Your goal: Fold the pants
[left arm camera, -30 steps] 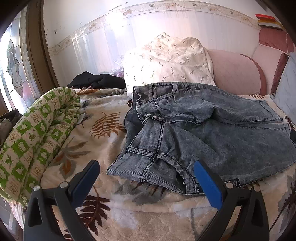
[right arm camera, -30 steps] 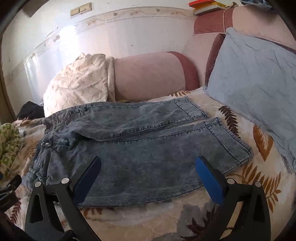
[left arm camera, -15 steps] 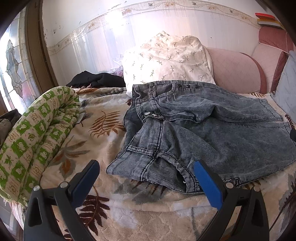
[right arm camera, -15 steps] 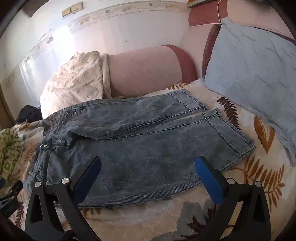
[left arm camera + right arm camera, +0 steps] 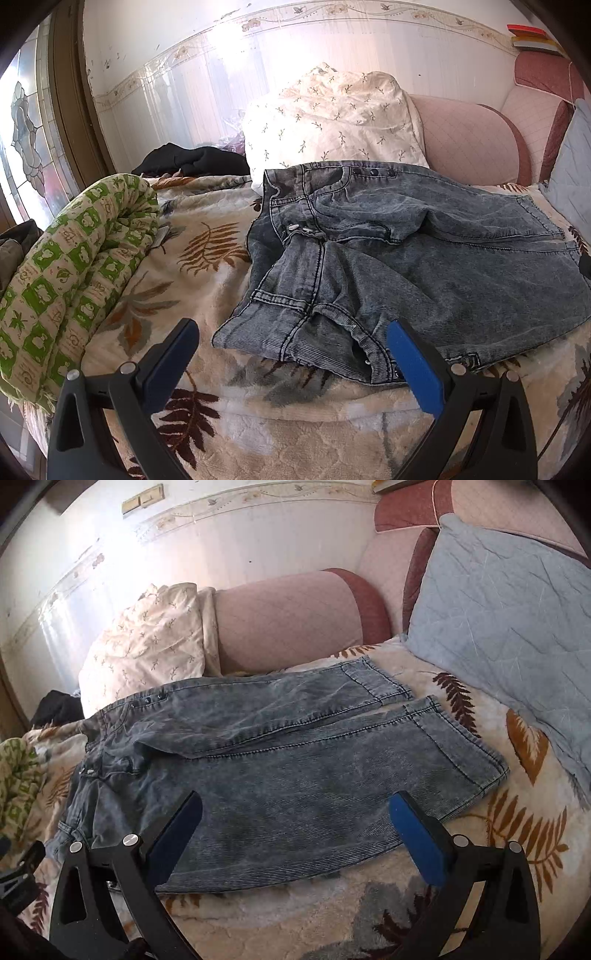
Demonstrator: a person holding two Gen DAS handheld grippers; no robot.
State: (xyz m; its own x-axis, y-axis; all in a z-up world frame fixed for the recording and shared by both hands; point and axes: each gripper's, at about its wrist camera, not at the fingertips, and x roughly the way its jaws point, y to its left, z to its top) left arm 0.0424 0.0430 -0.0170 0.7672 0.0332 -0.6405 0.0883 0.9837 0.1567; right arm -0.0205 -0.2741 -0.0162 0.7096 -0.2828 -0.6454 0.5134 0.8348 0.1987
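Grey-blue denim pants (image 5: 406, 266) lie spread on the leaf-patterned bed cover, waistband to the left and both legs running to the right. In the right wrist view the pants (image 5: 295, 775) show both leg hems at the right. My left gripper (image 5: 291, 347) is open and empty, hovering just in front of the rumpled waistband corner. My right gripper (image 5: 295, 816) is open and empty, hovering over the near edge of the front leg.
A rolled green-and-cream quilt (image 5: 74, 266) lies at the left. A floral pillow (image 5: 332, 122) and a pink bolster (image 5: 284, 620) sit behind the pants. A grey-blue pillow (image 5: 509, 627) lies at the right. Dark clothing (image 5: 188, 158) is piled at the back left.
The right gripper has moved slightly, so the pants sit lower and closer in its view. The left gripper has barely shifted. Both stay open.
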